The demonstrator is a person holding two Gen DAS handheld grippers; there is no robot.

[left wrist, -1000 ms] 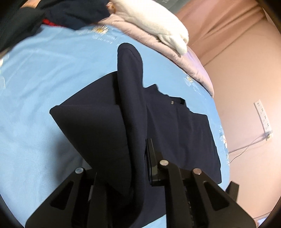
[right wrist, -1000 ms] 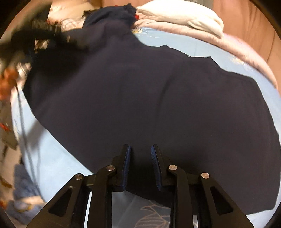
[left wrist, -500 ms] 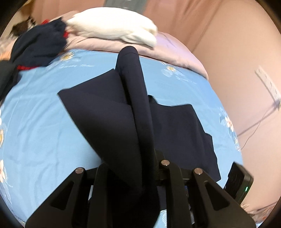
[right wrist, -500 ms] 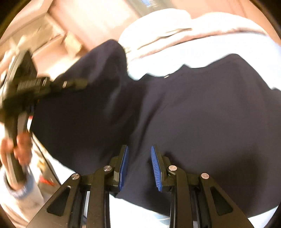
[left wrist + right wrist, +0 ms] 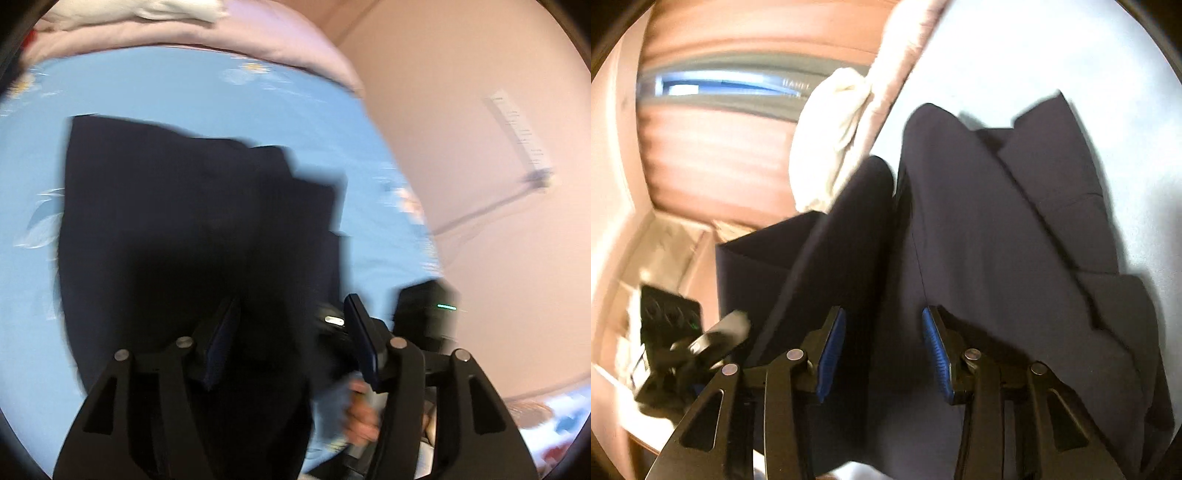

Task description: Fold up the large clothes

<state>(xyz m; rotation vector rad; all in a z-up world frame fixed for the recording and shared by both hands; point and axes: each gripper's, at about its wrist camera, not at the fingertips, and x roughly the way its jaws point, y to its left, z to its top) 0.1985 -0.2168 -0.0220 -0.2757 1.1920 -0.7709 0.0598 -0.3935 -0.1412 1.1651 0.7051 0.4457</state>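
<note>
The dark navy garment [image 5: 177, 236] lies in layered folds on the light blue bedsheet [image 5: 192, 88], and everything else is easiest placed from it. On its far side a pale pink quilt [image 5: 229, 33] runs along the edge of the sheet, with a white pillow [image 5: 177, 9] on top of that. The left gripper [image 5: 291, 336] hangs over the garment's near edge with its jaws opening; dark cloth sits in the gap, but the view is blurred and the pads stand apart from it, so it reads as let go. Just to the right of the garment's near corner a hand [image 5: 360, 413] holds the other tool's grip. Seen from the right wrist, the right gripper [image 5: 882, 350] also has its jaws opening, its blue pads [image 5: 831, 347] wide of a raised fold of navy cloth that stands between them without being pinched. Beyond the garment in that view the same white pillow [image 5: 831, 136] shows, and to the left of the cloth the black body of the left tool [image 5: 670, 317] is in sight, blurred.
</note>
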